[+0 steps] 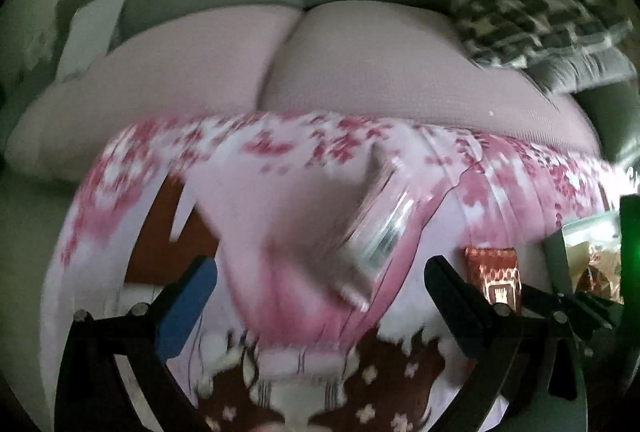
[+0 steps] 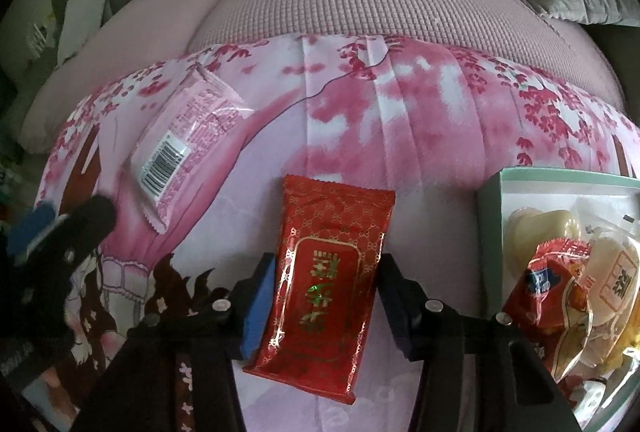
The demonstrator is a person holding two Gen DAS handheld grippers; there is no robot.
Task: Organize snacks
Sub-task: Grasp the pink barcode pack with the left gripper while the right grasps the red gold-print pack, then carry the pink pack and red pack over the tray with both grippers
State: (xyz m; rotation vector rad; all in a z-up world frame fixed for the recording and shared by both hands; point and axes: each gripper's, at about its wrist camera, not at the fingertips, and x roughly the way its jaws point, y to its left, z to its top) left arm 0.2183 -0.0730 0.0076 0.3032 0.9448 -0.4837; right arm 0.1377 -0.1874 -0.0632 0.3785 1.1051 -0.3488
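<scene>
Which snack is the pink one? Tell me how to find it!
Find the cherry-blossom cloth spread in front of the sofa. At its left part, left of the red packet, lies the pink packet. It is the only pale pink wrapper, and it shows a black-and-white barcode.

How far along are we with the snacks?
Done: several snacks already sit in the box. In hand: the right gripper straddles the red packet, grip unclear; the left gripper is open and empty. Left: the red packet and the pink packet, both on the cloth.
</scene>
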